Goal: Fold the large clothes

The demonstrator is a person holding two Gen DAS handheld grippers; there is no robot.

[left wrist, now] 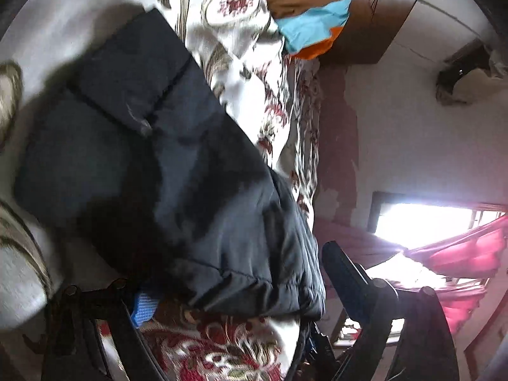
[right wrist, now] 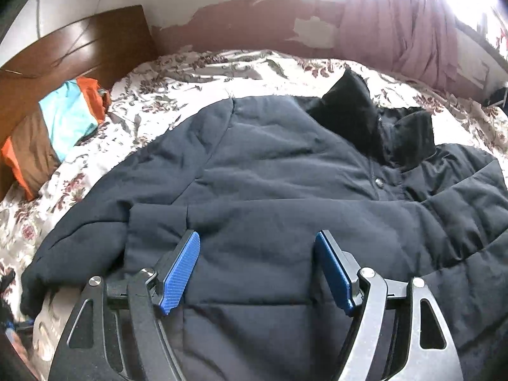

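Note:
A dark navy puffer jacket (right wrist: 285, 171) lies spread on the bed, front up, with its black collar (right wrist: 365, 120) at the far side. My right gripper (right wrist: 257, 235) hovers over the jacket's lower body, its blue pads (right wrist: 182, 273) wide apart with nothing pinched between them. In the blurred, rolled left wrist view the jacket (left wrist: 158, 158) fills the middle. Its puffy hem bulges between the fingers of my left gripper (left wrist: 235, 273). One blue pad (left wrist: 144, 308) peeks out beside the hem. Whether these pads press on the cloth I cannot make out.
A floral bedspread (right wrist: 165, 82) covers the bed. An orange, light blue and brown bundle (right wrist: 60, 133) lies by the wooden headboard (right wrist: 95, 38). A wall with peeling paint (right wrist: 254, 25) runs behind the bed, with pink curtains (right wrist: 397, 31) and a bright window (left wrist: 422, 222).

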